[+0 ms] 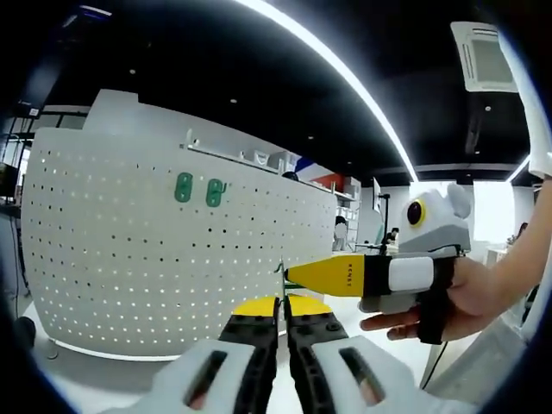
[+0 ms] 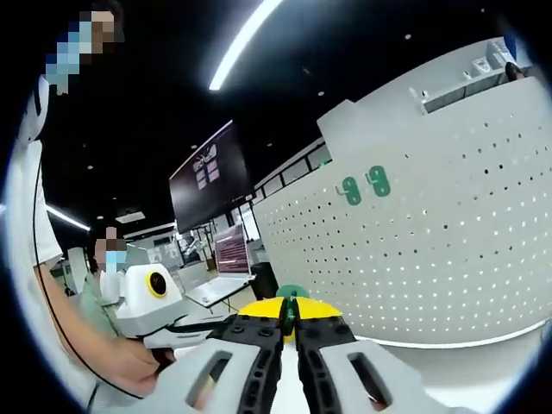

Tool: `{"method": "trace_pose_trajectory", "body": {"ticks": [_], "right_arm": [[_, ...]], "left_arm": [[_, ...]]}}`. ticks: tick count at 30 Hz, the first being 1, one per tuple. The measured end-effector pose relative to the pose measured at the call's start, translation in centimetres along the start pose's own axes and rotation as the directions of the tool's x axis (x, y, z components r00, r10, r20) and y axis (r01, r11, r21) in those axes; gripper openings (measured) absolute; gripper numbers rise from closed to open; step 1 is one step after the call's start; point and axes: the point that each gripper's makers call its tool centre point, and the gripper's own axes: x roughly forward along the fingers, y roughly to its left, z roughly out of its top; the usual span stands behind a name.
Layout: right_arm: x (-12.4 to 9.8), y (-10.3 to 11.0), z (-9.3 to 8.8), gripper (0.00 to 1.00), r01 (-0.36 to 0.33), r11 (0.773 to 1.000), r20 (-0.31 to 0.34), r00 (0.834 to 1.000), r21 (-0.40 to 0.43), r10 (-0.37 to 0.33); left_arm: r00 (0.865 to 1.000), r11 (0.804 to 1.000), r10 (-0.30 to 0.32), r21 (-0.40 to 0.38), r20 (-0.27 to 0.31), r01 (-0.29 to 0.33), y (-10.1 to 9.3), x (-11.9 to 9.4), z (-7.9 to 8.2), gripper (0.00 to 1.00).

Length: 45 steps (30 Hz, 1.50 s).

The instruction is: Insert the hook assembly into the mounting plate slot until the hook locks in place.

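Now we see right claw [image 2: 289,332] pinching small green hook [image 2: 291,297], tips aimed at white pegboard [image 2: 448,241] just ahead. Left claw [image 1: 282,323] pressed together, nothing visibly held. Two green hooks [image 1: 198,190] already sit high on board. Right claw nearer; push straight forward.

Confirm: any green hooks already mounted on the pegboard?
Yes, two green hooks sit side by side high on the white pegboard in the left gripper view.
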Motion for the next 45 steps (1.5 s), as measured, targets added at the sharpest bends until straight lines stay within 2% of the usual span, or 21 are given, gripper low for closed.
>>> {"method": "trace_pose_trajectory", "body": {"ticks": [20, 24, 26, 30, 45], "right_arm": [[0.01, 0.01, -0.54, 0.02, -0.002, 1.0, -0.019, 1.0, 0.005, 0.002], [-0.04, -0.12, -0.5, 0.02, 0.002, 1.0, -0.012, 1.0, 0.029, -0.002], [-0.05, -0.15, -0.38, 0.02, 0.002, 0.999, -0.005, 1.0, 0.041, -0.002], [-0.05, -0.24, -0.5, 0.01, 0.009, 0.997, -0.017, 1.0, 0.076, -0.007], [-0.06, 0.04, -0.38, 0.0, 0.026, 0.996, -0.016, 1.0, 0.08, -0.025]], "left_arm": [[1.0, 1.0, 0.0, -0.004, 0.003, 0.0, 0.09, 0.04, 0.11, 0.02], [1.0, 1.0, 0.0, 0.025, 0.0, 0.0, -0.02, 0.11, 0.26, 0.02], [1.0, 1.0, -0.002, 0.004, 0.006, 0.002, -0.01, 0.16, 0.37, 0.01], [1.0, 1.0, -0.003, 0.014, 0.001, 0.003, -0.02, 0.19, 0.27, 0.01], [1.0, 0.999, 0.0, 0.039, 0.011, 0.0, 0.04, 0.16, 0.34, 0.03]]}}
